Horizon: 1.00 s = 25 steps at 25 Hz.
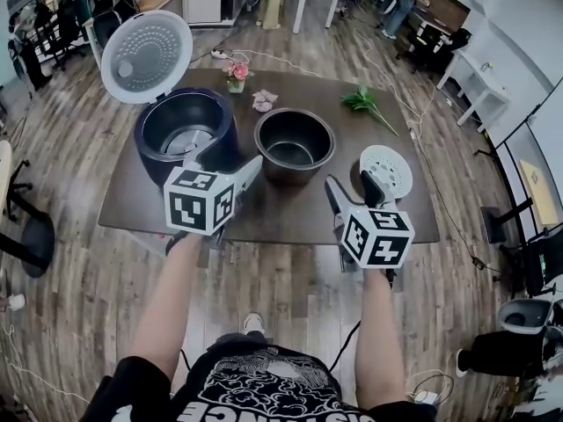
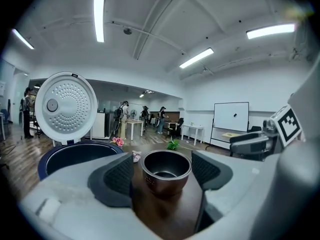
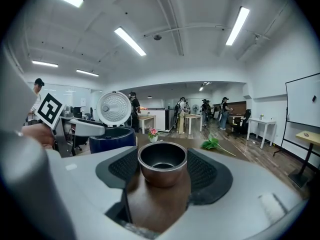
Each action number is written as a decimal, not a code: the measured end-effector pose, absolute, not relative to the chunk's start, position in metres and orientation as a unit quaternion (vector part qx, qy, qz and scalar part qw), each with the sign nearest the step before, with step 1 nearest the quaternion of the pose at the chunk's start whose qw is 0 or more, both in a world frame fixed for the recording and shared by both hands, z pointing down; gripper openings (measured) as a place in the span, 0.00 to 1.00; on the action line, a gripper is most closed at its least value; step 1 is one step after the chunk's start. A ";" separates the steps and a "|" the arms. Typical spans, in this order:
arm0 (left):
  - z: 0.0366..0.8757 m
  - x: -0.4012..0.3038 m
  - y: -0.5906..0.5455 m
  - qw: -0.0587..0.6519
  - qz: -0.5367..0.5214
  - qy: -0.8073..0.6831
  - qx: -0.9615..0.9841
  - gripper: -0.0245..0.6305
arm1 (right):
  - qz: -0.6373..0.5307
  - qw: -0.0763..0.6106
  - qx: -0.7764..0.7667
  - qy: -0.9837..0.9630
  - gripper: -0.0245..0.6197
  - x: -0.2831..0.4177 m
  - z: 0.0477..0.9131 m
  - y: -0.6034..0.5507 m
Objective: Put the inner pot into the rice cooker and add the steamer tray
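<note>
The dark inner pot (image 1: 295,145) stands upright on the brown table (image 1: 132,202), just right of the dark blue rice cooker (image 1: 185,128), whose white lid (image 1: 145,55) is up. A white perforated steamer tray (image 1: 390,167) lies at the right, partly hidden behind my right gripper (image 1: 352,187). My left gripper (image 1: 249,170) hovers at the cooker's near right side. Both grippers are open, empty and short of the pot. The pot (image 2: 166,169) appears framed between the left pads (image 2: 118,179), and the pot (image 3: 162,161) likewise between the right pads (image 3: 202,171).
A small pink flower pot (image 1: 236,71), a pale trinket (image 1: 264,101) and a green sprig (image 1: 365,102) lie along the table's far side. The near table edge runs just under both grippers. People, desks and chairs fill the room behind.
</note>
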<state>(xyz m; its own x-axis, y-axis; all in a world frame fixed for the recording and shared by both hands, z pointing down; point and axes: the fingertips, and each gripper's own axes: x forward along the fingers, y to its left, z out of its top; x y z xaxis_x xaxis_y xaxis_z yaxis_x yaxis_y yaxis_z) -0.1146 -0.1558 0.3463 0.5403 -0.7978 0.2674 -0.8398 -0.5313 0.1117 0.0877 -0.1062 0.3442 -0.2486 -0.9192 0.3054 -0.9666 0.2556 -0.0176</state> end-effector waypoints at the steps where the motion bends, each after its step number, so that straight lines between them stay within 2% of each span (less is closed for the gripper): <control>1: 0.346 -0.114 -0.160 0.113 0.093 -0.469 0.871 0.60 | 0.101 0.117 0.603 -0.782 0.50 0.087 0.344 -0.110; 25: 0.343 -0.093 -0.234 0.089 0.093 -0.494 0.860 0.60 | 0.087 0.111 0.588 -0.796 0.50 0.119 0.352 -0.201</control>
<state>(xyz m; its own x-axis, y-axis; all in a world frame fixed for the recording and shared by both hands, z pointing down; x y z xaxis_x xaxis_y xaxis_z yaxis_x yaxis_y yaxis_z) -0.0929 -0.2338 0.3429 0.4949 -0.8328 0.2478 -0.8659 -0.4966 0.0605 0.1187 -0.2010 0.3523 -0.2829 -0.9178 0.2785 -0.9563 0.2922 -0.0082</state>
